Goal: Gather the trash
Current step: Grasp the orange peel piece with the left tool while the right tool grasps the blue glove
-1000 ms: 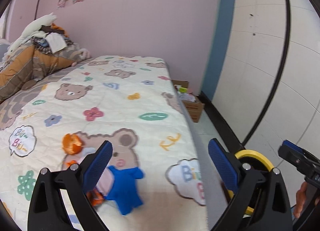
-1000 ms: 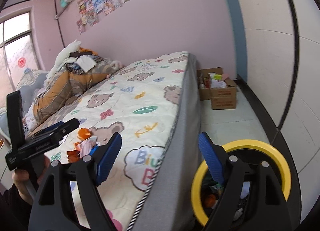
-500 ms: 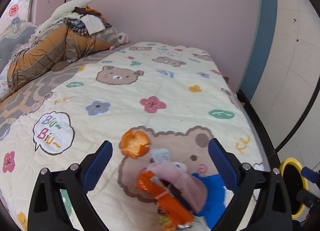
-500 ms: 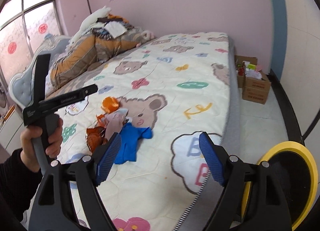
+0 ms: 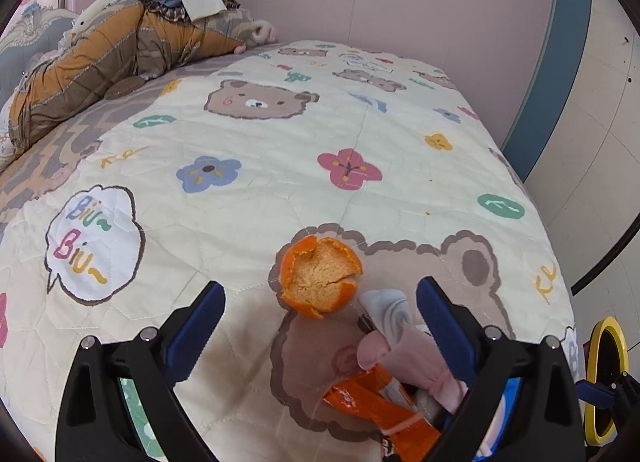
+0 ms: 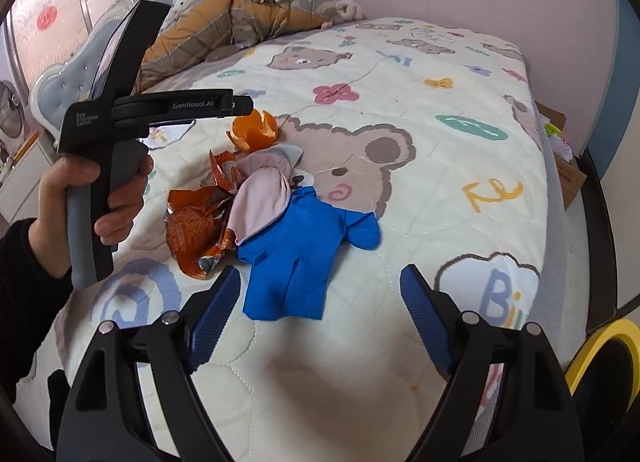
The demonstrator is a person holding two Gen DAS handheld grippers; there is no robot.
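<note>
Two grippers hang over the bed (image 5: 280,150) with its bear-print cover: the left gripper (image 5: 320,314) has its jaws wide apart and empty, and the jaws of the right gripper (image 6: 320,302) are opening, also with nothing between them. The trash lies in one small heap near the edge of the bed: an orange peel (image 5: 320,278), an orange wrapper (image 6: 196,222), a pink cloth (image 6: 262,198) and a blue glove (image 6: 296,254), touching one another. The yellow-rimmed bin (image 6: 596,346) stands on the floor beside the bed.
</note>
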